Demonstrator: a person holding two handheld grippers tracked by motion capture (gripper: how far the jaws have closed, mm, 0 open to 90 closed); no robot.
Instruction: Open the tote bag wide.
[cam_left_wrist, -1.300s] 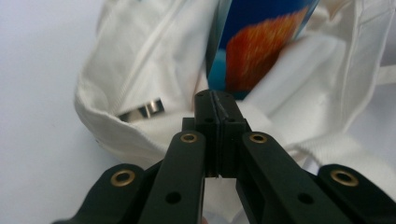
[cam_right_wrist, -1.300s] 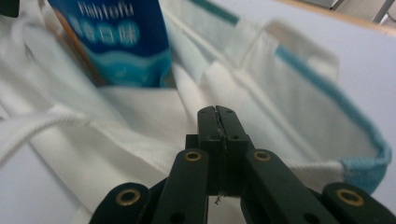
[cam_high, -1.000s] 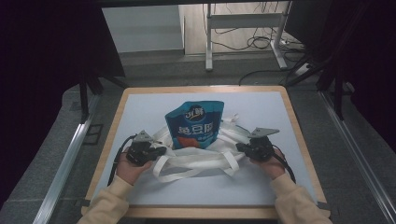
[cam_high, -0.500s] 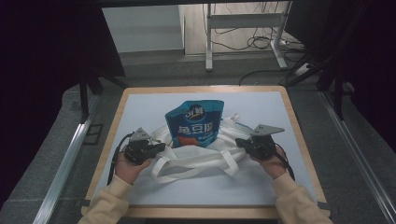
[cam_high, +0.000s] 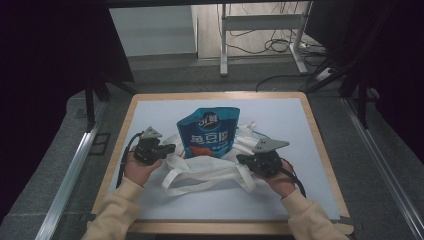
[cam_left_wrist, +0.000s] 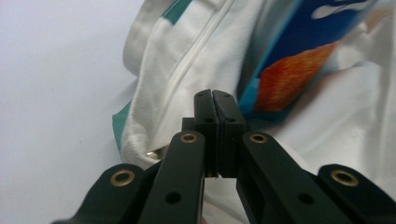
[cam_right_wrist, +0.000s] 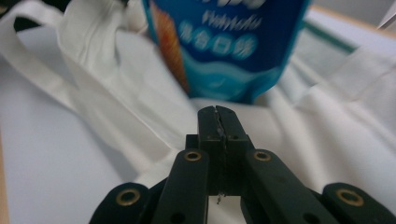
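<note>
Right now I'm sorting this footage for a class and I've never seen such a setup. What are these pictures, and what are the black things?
A person sits at a table holding a hand tool in each hand: two-jaw grippers, not a robot. The high view looks down from above; the left gripper and right gripper show there. The other two pictures come from cameras riding on each gripper, looking along its black jaws. On the table lies a white cloth bag with long straps, and a blue snack pouch rests on it. Both pairs of jaws are pressed together at the bag's cloth; whether they pinch any fabric I cannot tell.
</note>
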